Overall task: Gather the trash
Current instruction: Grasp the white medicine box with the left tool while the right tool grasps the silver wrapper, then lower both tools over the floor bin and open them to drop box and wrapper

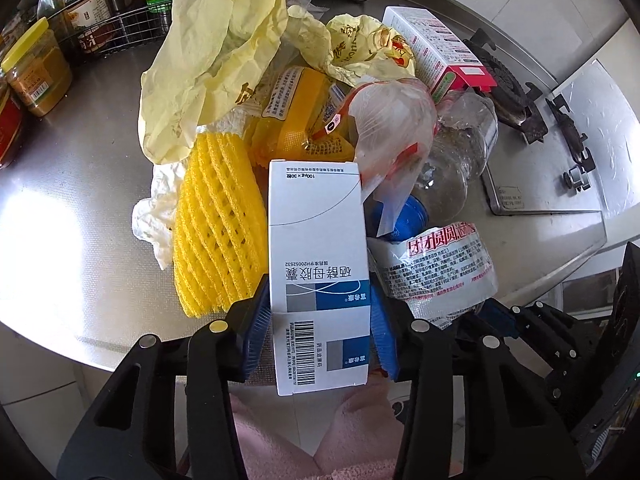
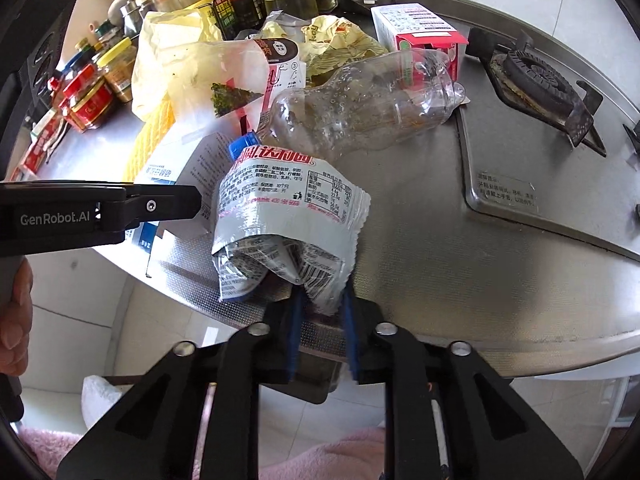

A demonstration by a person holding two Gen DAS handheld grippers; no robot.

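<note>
1. Here, the left gripper [image 1: 320, 332] has its blue pads against both long sides of a white and blue medicine box [image 1: 318, 276], jaws about half apart and clamped on it.
2. The box lies at the front edge of the steel counter [image 1: 80, 184], just right of a yellow foam net [image 1: 218, 228].
3. The right gripper [image 2: 320, 320] is nearly closed, pinching the crumpled lower end of a silver snack wrapper [image 2: 288, 220].
4. That wrapper sits just in front of a clear plastic bottle [image 2: 360, 112] with a blue cap, which lies on its side.
5. Behind the bottle stands a pink and white carton [image 2: 416, 28]; right of the bottle is the gas burner [image 2: 536, 76].
</note>
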